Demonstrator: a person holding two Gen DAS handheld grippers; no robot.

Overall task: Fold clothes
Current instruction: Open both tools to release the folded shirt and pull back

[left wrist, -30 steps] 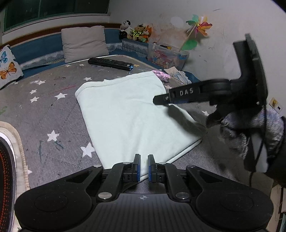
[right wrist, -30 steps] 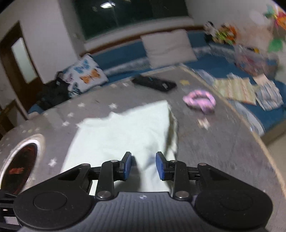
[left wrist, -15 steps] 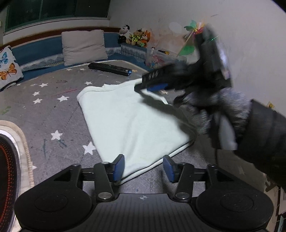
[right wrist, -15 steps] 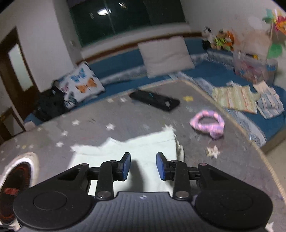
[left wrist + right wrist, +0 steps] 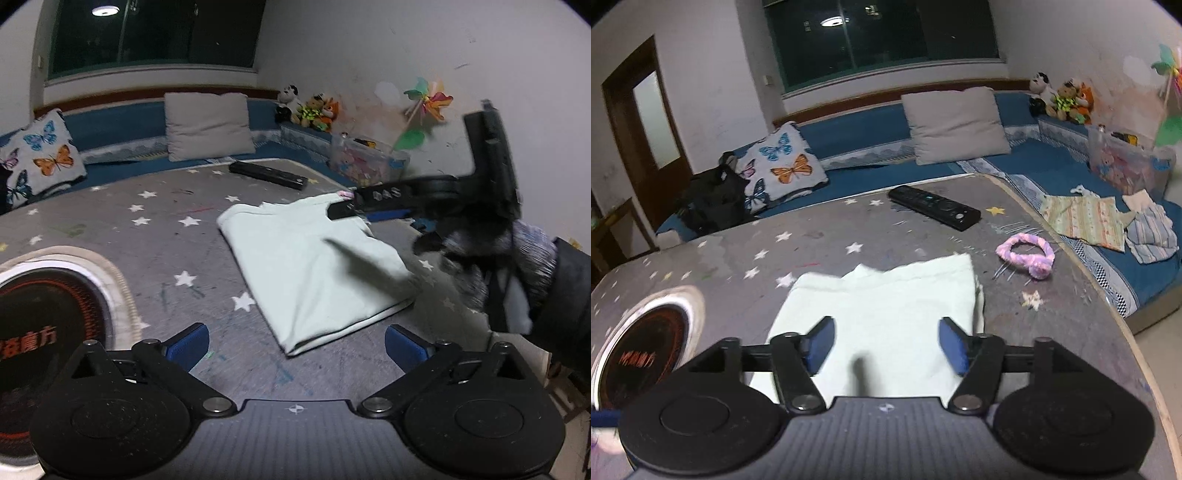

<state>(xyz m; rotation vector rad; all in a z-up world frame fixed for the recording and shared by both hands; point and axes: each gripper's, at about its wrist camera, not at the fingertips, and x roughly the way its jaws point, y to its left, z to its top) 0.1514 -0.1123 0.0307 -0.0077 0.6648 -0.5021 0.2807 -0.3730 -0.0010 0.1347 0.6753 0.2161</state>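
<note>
A pale green folded cloth (image 5: 310,266) lies flat on the grey star-patterned table (image 5: 155,236). My left gripper (image 5: 295,347) hovers just short of the cloth's near corner, its jaws opening wide with nothing between them. My right gripper (image 5: 886,345) hangs over the near half of the same cloth (image 5: 886,314), jaws opening and nothing pinched. In the left wrist view the right gripper (image 5: 347,208) reaches in from the right above the cloth's far corner, held by a hand in a fuzzy grey sleeve (image 5: 517,258).
A black remote (image 5: 934,206) and a pink hairband (image 5: 1027,254) lie on the table beyond the cloth. A round heater plate (image 5: 642,354) is set in the table's left side. Cushions, plush toys, a toy bin and loose garments (image 5: 1086,218) line the blue bench behind.
Both grippers went from nearly shut to wide open, and both drew back and rose. The cloth now lies free and flat.
</note>
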